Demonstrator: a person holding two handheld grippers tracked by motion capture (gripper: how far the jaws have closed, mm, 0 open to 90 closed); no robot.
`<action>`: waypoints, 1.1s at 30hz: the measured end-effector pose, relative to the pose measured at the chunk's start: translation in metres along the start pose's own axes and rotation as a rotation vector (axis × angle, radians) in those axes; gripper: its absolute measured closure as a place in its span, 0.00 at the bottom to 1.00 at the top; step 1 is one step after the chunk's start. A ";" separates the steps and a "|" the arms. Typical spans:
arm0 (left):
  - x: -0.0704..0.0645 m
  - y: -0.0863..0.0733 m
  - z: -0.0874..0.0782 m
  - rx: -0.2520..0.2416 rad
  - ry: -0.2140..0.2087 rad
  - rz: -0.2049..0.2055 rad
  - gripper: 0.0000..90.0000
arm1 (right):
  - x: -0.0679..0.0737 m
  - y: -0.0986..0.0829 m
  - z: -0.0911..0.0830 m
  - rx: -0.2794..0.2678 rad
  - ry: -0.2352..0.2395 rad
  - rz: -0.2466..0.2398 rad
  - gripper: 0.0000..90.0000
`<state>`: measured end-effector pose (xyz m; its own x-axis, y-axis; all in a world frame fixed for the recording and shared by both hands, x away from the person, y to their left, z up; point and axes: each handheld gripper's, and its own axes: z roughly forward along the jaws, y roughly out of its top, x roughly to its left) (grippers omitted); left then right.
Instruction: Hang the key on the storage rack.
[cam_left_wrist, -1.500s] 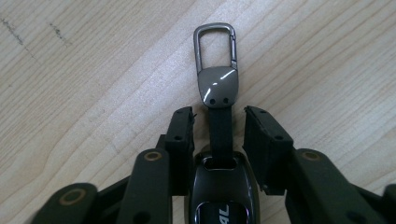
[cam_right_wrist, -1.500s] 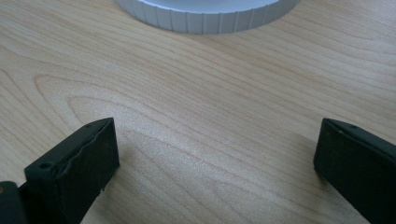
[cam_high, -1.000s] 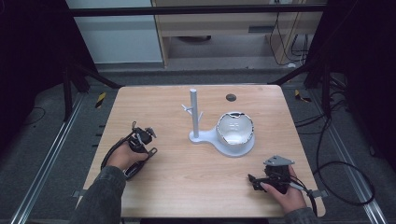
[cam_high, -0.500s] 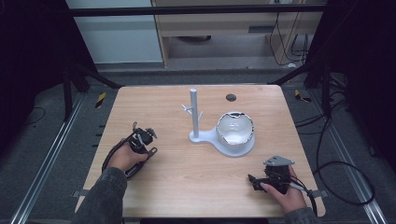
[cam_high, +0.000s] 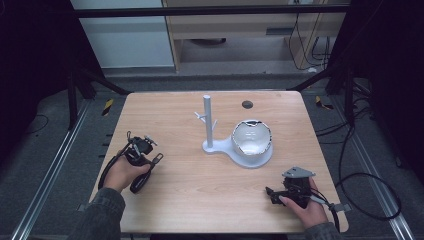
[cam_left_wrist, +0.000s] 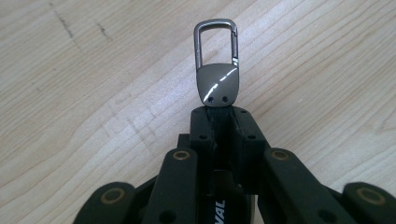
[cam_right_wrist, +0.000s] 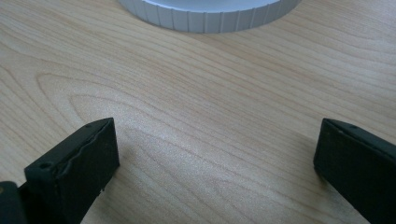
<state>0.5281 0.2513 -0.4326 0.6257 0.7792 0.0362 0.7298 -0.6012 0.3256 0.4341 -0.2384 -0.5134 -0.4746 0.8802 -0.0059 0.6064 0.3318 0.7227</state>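
A grey metal carabiner clip (cam_left_wrist: 215, 70) sticks out of my left gripper (cam_left_wrist: 223, 114), whose jaws are shut on its flat base just above the wooden table. From above, that gripper (cam_high: 148, 155) sits at the table's left with the clip (cam_high: 156, 159) pointing right. At the front right, my right gripper (cam_high: 270, 193) rests low over the table. Its jaws (cam_right_wrist: 215, 149) stand wide open with bare wood between them. A white stand (cam_high: 207, 125) with an upright post and small pegs rises mid-table, joined to a round white dish (cam_high: 251, 138).
The dish's ribbed white base (cam_right_wrist: 205, 14) lies just beyond the right gripper's jaws. A dark round hole (cam_high: 247, 104) sits near the table's far edge. Black cables trail from both grippers, and there is bare wood (cam_high: 210, 185) between the hands.
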 end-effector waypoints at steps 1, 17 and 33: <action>0.000 0.000 0.000 0.000 0.000 0.000 0.89 | 0.000 0.000 0.000 0.000 0.000 -0.001 0.00; -0.013 -0.024 -0.030 -0.131 0.040 0.021 0.89 | 0.000 0.000 0.000 0.000 0.000 0.000 0.00; -0.030 -0.054 -0.058 -0.308 0.061 0.014 0.89 | 0.000 0.000 0.000 0.000 0.000 0.000 0.00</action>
<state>0.4542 0.2711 -0.3963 0.6108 0.7860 0.0960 0.5974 -0.5370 0.5956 0.4342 -0.2384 -0.5134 -0.4746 0.8802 -0.0061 0.6064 0.3320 0.7225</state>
